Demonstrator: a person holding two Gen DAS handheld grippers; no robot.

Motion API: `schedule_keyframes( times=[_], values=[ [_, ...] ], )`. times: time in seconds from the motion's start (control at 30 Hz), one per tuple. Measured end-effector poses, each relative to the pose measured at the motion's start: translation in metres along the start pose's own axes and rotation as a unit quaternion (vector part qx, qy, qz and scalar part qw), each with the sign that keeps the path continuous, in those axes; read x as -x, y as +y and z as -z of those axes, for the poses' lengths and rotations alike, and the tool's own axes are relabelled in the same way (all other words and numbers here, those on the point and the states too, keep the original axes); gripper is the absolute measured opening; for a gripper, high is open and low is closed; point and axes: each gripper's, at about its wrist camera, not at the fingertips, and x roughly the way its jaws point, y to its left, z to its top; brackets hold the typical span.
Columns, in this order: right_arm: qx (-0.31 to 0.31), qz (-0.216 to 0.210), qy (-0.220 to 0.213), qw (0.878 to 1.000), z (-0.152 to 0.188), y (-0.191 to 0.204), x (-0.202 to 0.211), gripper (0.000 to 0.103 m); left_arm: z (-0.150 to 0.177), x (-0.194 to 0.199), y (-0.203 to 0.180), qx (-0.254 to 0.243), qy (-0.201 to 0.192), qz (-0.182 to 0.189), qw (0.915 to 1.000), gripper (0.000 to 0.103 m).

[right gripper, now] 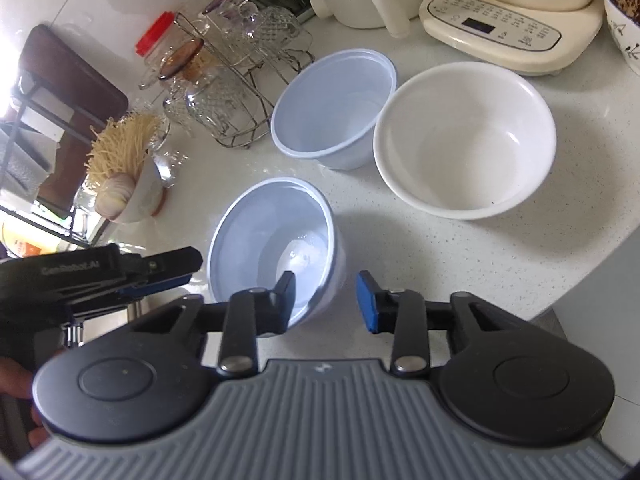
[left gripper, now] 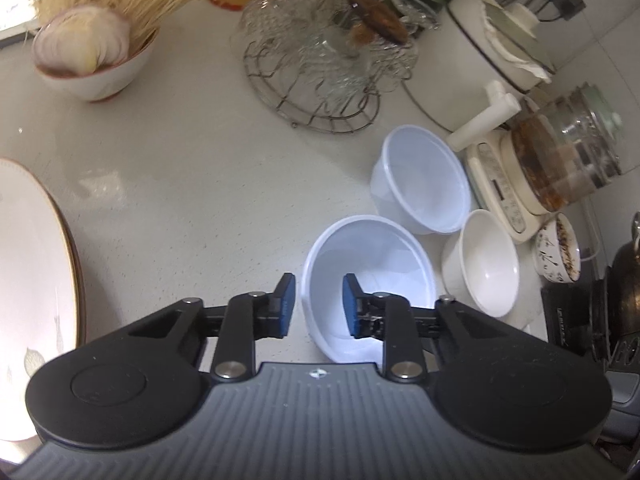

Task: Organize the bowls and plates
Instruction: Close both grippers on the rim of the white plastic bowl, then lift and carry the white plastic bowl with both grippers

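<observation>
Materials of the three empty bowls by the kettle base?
Near bowl and far bowl: likely thin plastic, bluish, translucent walls, thin rolled rims. White bowl: probably glazed ceramic or melamine, opaque, thicker wall, glossy.

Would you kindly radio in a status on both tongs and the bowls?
Left tongs open, straddling near plastic bowl rim. Right tongs open, empty, beside that bowl. Second plastic bowl and white ceramic bowl upright behind. Nothing blocking.

A wire rack (left gripper: 316,100) of glasses stands on the counter (left gripper: 180,168), a kettle (left gripper: 568,152) on its cream base (right gripper: 516,36) nearby, and a red-lidded jar (right gripper: 154,40) behind.
</observation>
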Motion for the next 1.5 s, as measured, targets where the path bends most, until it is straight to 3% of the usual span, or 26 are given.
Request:
schedule_keyframes(
  times=[0.13,0.2,0.4,0.5,1.0,1.5],
  values=[
    [-0.001,-0.014,0.008,1.0,-0.003,-0.004,-0.002,0.032,0.003,-0.006,0.001,0.007,0.004,-0.004,1.0,0.018],
    [-0.004,-0.016,0.013,1.0,-0.003,-0.007,-0.004,0.026,0.005,-0.008,0.001,0.009,0.0,-0.01,0.9999,0.011],
    [-0.003,-0.023,0.019,1.0,-0.001,-0.008,-0.006,0.021,0.005,-0.009,0.001,0.015,0.0,-0.016,0.9998,0.005],
    [0.001,-0.026,0.017,0.999,-0.001,-0.007,-0.005,0.016,0.006,-0.008,-0.001,0.01,-0.001,-0.018,0.9998,0.004],
    [0.041,-0.051,0.016,0.998,-0.002,0.018,0.004,0.014,0.015,0.013,-0.002,-0.007,0.004,-0.001,1.0,0.004],
    [0.044,-0.042,0.068,0.996,0.014,0.051,-0.018,0.01,0.017,0.053,0.032,-0.013,-0.018,-0.005,0.9998,0.004]
  ],
)
